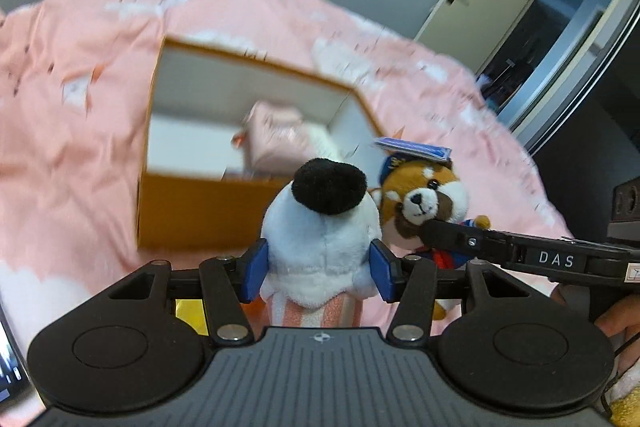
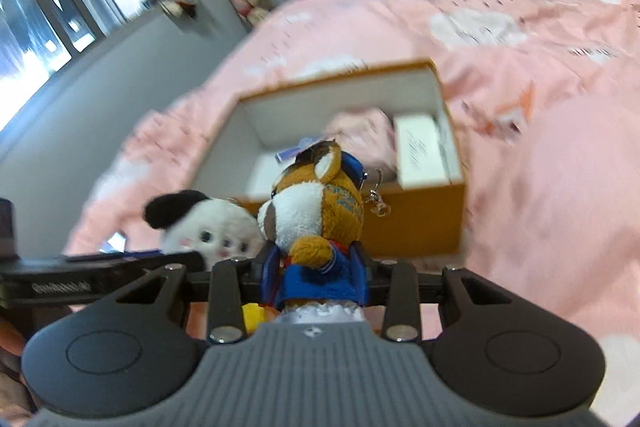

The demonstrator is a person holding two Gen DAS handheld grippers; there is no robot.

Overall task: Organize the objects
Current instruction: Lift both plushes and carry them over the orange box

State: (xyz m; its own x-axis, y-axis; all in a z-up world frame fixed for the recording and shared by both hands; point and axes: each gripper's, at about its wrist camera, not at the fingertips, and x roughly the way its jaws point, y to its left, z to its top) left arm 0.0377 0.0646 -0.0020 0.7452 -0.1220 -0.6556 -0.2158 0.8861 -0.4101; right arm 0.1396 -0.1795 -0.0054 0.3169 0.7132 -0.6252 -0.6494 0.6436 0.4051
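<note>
Blue pads of the left hand-held gripper (image 1: 318, 269) pinch a white plush toy with a black ear (image 1: 320, 231) by its sides, holding it upright above the pink patterned bedspread (image 1: 72, 147). Just beside it, the right hand-held gripper (image 2: 316, 277) clamps a brown-and-white plush animal in a blue outfit (image 2: 316, 211). Both toys hang near the open orange cardboard box with a white interior (image 1: 192, 207), which sits on the bed holding a pink pouch (image 1: 280, 135).
</note>
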